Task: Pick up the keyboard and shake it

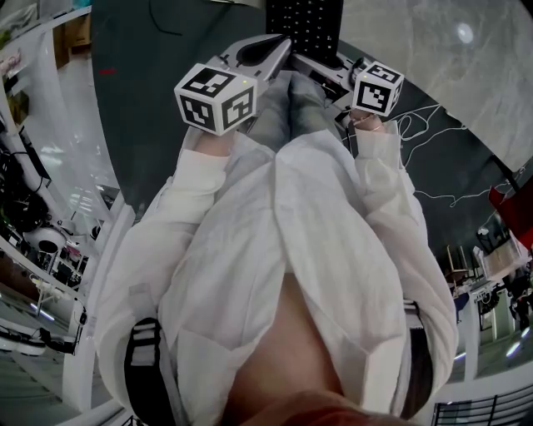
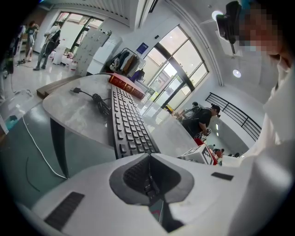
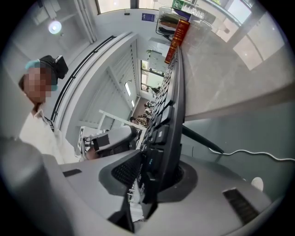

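Observation:
The black keyboard (image 1: 304, 25) shows at the top of the head view, past both grippers. In the right gripper view the keyboard (image 3: 168, 120) stands edge-on between the jaws, and my right gripper (image 3: 154, 161) is shut on its near end. In the left gripper view the keyboard (image 2: 126, 124) runs away from the jaws over the table's edge. My left gripper (image 2: 148, 159) is shut, its tips at the keyboard's near end; contact cannot be told. In the head view my left gripper (image 1: 279, 46) and right gripper (image 1: 316, 66) sit at the keyboard's near corners.
A pale marble table (image 2: 78, 106) carries the keyboard's far part, a black cable (image 2: 94, 99) and a red book (image 2: 126, 85). White cable (image 1: 425, 125) trails on the dark floor at right. People (image 2: 203, 120) stand in the background. Shelving lines the left.

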{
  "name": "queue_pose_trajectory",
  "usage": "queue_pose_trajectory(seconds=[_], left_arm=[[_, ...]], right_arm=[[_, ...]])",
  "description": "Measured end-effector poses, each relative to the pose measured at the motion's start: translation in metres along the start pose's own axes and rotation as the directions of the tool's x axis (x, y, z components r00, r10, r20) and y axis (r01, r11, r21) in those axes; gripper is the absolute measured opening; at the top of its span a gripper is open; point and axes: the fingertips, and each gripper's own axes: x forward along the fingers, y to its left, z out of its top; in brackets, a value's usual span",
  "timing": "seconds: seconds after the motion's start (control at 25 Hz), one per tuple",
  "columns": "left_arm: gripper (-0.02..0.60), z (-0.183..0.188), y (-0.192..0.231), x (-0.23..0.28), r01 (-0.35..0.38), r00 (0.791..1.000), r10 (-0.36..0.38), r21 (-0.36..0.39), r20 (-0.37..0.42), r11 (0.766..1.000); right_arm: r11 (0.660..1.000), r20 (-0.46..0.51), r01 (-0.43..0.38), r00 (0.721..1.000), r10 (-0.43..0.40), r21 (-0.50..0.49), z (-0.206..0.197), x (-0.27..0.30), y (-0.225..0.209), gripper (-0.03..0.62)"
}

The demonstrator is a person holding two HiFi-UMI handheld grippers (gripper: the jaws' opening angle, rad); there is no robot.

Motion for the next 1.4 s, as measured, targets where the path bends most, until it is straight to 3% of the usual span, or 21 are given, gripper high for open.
queue_pose_trajectory(seconds=[0.64, 1.4], left_arm=[[0.014, 0.019, 0.008, 0.001, -0.022, 0.999, 0.021, 0.023, 0.038, 0.999], [0.015, 0.079, 0.034, 0.01, -0.054, 0.993, 0.045, 0.076, 0.104, 0.996]], right_arm=[[0.995, 0.005, 0.012, 1.0, -0.011, -0.098, -0.002, 0.0, -0.006, 0.124], [0.99, -0.006, 0.032, 0.999, -0.033, -0.136, -0.004, 0.001, -0.012, 0.124]])
